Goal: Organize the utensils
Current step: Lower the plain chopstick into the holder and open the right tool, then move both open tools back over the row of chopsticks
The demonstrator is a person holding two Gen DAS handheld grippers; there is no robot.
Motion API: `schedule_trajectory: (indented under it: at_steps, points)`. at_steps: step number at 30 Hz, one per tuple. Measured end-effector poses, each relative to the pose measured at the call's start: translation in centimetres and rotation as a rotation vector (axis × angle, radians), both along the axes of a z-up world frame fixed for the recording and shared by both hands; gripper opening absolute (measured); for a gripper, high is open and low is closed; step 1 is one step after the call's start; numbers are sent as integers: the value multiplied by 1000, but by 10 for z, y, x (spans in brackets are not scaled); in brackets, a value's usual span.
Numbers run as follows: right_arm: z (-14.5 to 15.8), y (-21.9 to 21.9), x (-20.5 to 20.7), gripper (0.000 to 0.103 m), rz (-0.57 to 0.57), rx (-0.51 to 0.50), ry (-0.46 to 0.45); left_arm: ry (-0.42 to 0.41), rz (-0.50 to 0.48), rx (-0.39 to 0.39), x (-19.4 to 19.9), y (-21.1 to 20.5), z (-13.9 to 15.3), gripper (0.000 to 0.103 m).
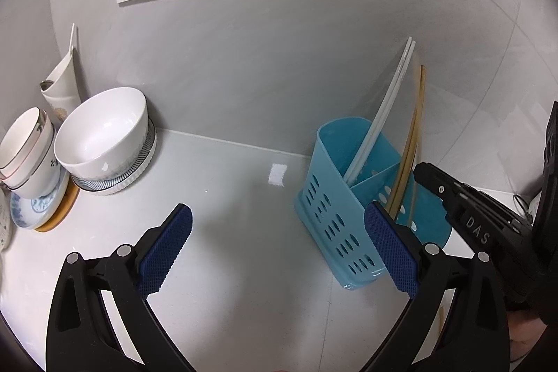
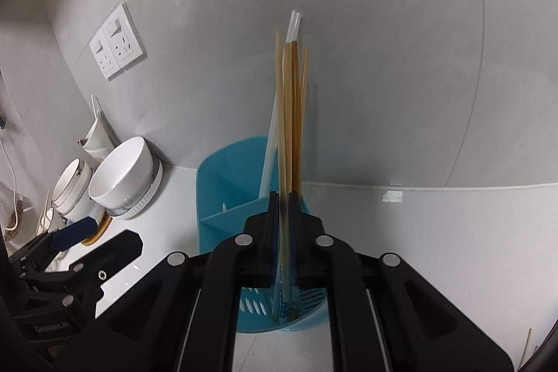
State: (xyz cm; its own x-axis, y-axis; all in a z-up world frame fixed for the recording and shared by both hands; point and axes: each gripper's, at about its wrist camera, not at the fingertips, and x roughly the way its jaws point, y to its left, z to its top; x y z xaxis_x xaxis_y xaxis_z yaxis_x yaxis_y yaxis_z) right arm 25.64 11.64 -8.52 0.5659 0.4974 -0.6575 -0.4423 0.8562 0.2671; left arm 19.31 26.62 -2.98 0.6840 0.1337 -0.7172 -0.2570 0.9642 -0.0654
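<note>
We see the right gripper (image 2: pixel 284 225) clamped on wooden chopsticks (image 2: pixel 288 113), tips down in the blue holder (image 2: pixel 223 183). Left gripper (image 1: pixel 279 232) gapes wide, holding nothing, beside it.

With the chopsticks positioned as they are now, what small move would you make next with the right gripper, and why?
Probably open the right gripper. It is shut on the wooden chopsticks, whose lower ends already sit inside the blue holder, in its near compartment, so releasing should leave them standing there.
</note>
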Motion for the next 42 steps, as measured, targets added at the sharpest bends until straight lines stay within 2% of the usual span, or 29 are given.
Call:
schedule_trajectory:
  at_steps: [2,3,4,10,19,26,31,42]
  points:
    - [2,0,-1,7,4,-10,4,-2,-1,1,0,0,0,97]
    - [3,-1,-1,11,4,-14,4,-3,-2,0,0,0,0,97]
    - [5,-2,-2,24,0,-22,5,-3,-1,0,0,0,0,97]
    - [21,-15,-8,61,-24,-79,-14,-9,-7,-6,-2,-1,3,97]
    - [32,-57,-23,92,-76,-136,-9,-8,-46,-21,-10,-21,11,97]
    - [32,-95,-41,95,-87,-224,16,33,-88,-43,-26,-47,16,97]
    - [26,-139,-60,95,-119,-259,51,80,-107,-44,-43,-73,11,97]
    - [-5,-243,-85,95,-237,-281,184,181,-165,-32,-64,-146,-22,97]
